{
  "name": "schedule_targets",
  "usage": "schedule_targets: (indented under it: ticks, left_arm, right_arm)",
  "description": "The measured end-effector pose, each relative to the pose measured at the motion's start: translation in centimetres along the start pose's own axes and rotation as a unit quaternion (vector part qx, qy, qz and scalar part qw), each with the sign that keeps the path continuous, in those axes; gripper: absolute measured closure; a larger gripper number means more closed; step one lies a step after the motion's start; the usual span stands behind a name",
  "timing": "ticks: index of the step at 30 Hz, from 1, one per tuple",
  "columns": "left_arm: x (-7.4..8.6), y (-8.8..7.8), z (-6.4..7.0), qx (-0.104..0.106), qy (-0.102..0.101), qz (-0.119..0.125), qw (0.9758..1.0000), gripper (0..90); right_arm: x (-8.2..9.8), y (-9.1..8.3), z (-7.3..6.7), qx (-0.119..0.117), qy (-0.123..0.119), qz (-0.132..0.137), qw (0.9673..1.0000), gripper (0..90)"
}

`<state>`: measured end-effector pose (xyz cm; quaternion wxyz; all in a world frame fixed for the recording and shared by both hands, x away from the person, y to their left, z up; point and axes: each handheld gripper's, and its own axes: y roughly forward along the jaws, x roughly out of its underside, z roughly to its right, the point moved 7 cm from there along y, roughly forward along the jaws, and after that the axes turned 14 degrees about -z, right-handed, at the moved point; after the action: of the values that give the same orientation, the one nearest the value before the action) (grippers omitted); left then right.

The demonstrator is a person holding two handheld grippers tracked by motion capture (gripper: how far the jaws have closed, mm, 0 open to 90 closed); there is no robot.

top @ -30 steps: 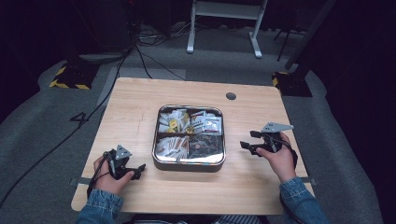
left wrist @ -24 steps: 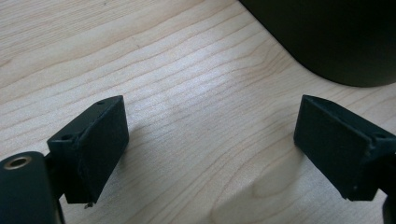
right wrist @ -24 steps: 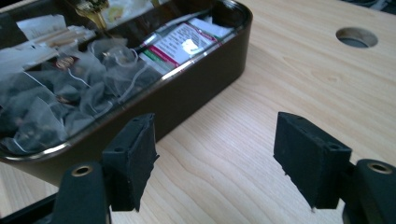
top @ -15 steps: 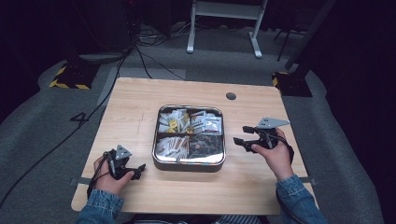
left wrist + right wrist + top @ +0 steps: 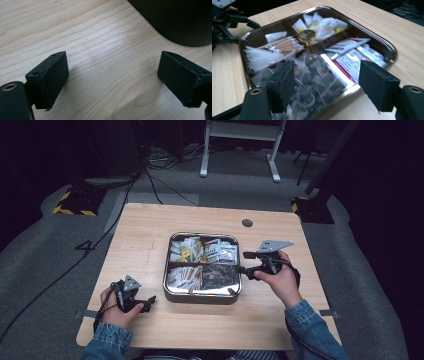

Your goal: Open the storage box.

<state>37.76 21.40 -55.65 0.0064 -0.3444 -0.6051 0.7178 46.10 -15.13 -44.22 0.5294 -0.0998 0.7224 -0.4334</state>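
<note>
A square metal tray (image 5: 200,299) with rounded corners sits mid-table, divided into compartments. It holds white and yellow sachets (image 5: 185,249), red-and-white packets (image 5: 220,251), pale stick packets (image 5: 184,275) and dark wrapped items (image 5: 217,276). My right gripper (image 5: 243,262) hovers at the tray's right rim, open, nothing between its jaws. In the right gripper view, that gripper (image 5: 329,82) looks over the dark items (image 5: 317,82) and the tray rim (image 5: 372,32). My left gripper (image 5: 148,303) rests open on the wood, left of the tray's front corner. In the left gripper view, its jaws (image 5: 112,80) frame bare table.
The wooden table (image 5: 145,235) has a small dark grommet (image 5: 247,223) behind the tray. The tray's dark wall (image 5: 180,20) fills the upper right of the left gripper view. The left gripper (image 5: 227,22) appears beyond the tray in the right gripper view. Cables and a white stand lie on the floor behind.
My right gripper has risen and moved left and a little farther back, from right of the tray to its right rim. The left gripper stayed in place.
</note>
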Motion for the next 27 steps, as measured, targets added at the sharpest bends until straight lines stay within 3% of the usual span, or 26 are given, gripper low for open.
schedule_targets:
  ticks: [12,27]
  left_arm:
    - [0.0,0.0,0.0,-0.001,0.001,0.001,1.0000,10.5]
    - [-0.1,0.0,0.0,0.000,0.001,0.000,1.0000,10.5]
  right_arm:
    - [-3.0,3.1,-1.9,-0.036,-0.023,-0.014,0.9990,30.1]
    - [-3.7,6.8,-2.3,-0.051,-0.023,-0.035,0.9978,30.9]
